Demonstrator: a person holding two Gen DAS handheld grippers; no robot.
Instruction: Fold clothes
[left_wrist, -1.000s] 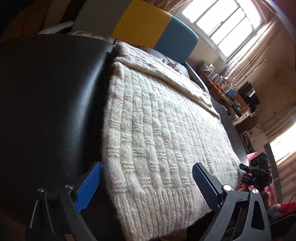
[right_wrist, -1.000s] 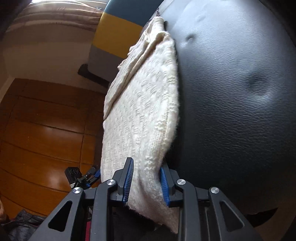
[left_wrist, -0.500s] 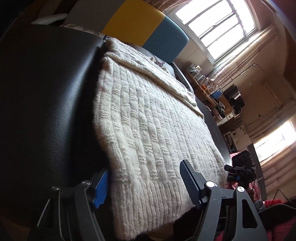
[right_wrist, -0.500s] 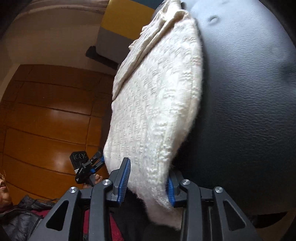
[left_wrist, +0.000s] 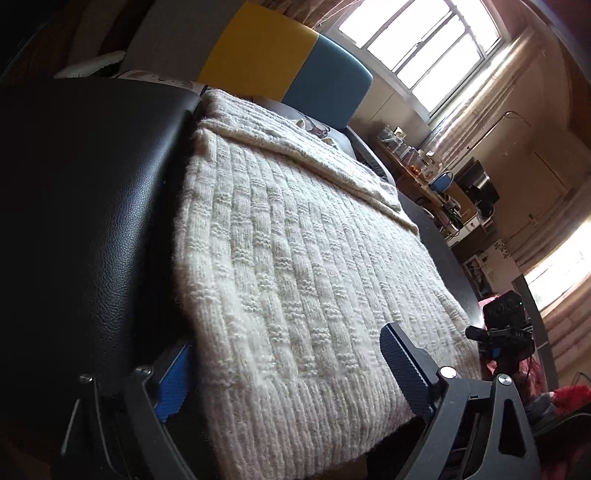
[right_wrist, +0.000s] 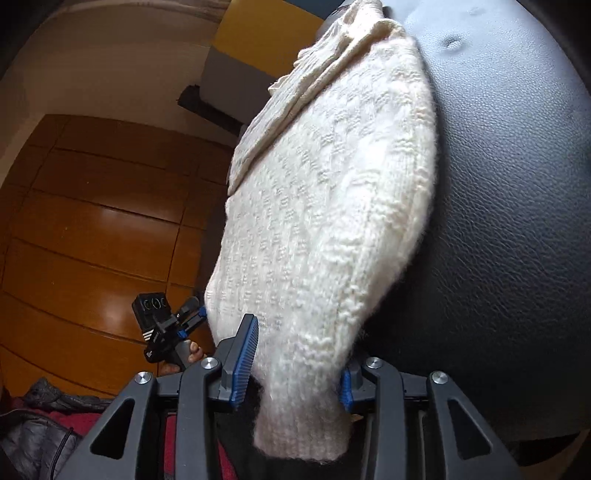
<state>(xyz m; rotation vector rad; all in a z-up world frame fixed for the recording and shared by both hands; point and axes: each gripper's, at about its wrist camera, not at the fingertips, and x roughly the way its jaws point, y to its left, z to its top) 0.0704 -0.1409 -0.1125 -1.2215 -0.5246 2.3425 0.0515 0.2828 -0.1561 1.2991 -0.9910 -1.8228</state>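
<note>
- The right gripper (right_wrist: 291, 360), clamped on the near corner of the cream knit sweater (left_wrist: 295, 266) a second ago, now stands with its jaws apart; the knit hangs loose between the blue pads (right_wrist: 245, 354).
- The left gripper (left_wrist: 284, 380) stays spread wide, straddling the sweater's near hem, pads slid further in along both sides.
- The sweater lies flat on the black leather surface (left_wrist: 85, 206), running from 6 toward 12 o'clock, a sleeve folded across its far end.
- At 12 o'clock stands a yellow-and-teal headboard (left_wrist: 280, 70); at 2 o'clock a cluttered shelf (left_wrist: 424, 166).
- In the right wrist view, the left gripper shows at 8 o'clock over the wooden floor (right_wrist: 92, 229).
</note>
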